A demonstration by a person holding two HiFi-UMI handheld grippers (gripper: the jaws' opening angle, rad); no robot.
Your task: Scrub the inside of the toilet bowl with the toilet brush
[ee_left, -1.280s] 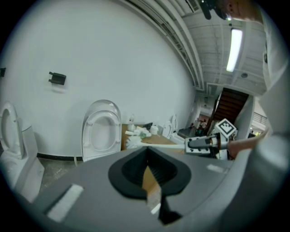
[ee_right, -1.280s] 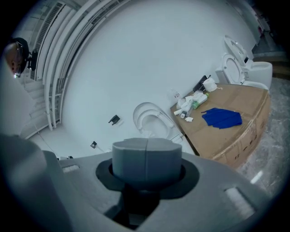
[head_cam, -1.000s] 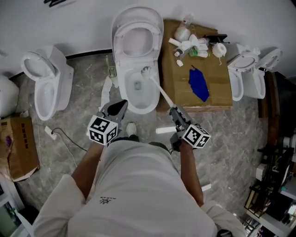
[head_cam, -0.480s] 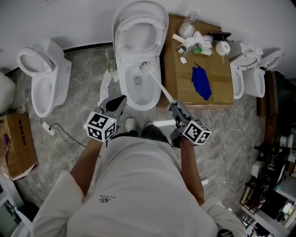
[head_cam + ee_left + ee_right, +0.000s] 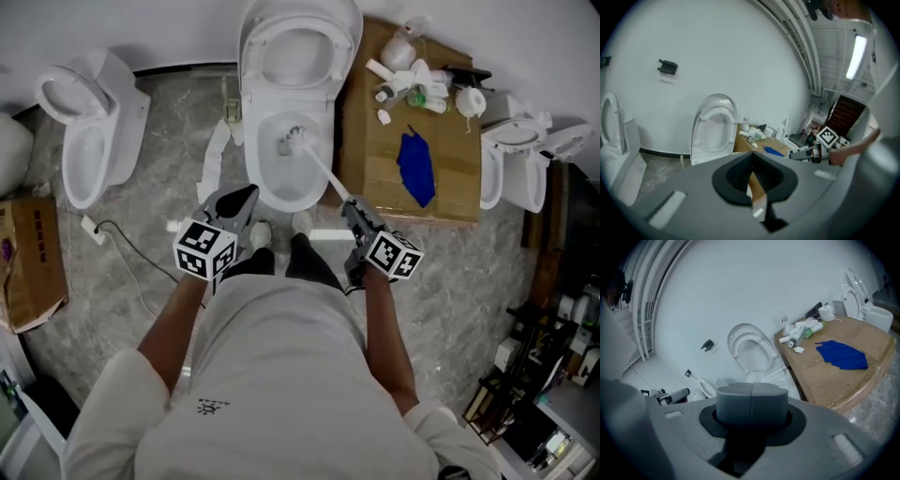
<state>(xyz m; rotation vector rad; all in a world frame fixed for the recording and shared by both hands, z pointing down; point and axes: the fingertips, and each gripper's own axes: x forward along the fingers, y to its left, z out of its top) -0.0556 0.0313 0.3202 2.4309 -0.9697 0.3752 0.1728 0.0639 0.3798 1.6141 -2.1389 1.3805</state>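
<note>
A white toilet stands in front of me with its seat and lid raised. The toilet brush's head sits inside the bowl near the back. Its white handle slants down and right into my right gripper, which is shut on it. In the right gripper view the jaws meet and hide the handle. My left gripper hovers at the bowl's front left rim, shut, holding nothing. The left gripper view shows the raised seat and the right gripper.
A cardboard-topped table stands right of the toilet, carrying a blue cloth and bottles and clutter. Another toilet is at the left, a small one at the right. A cardboard box and a cable lie on the floor.
The brush head has shifted a little from the bowl's back right toward its back middle. The person's feet have come closer to the toilet. Both grippers keep their hold.
</note>
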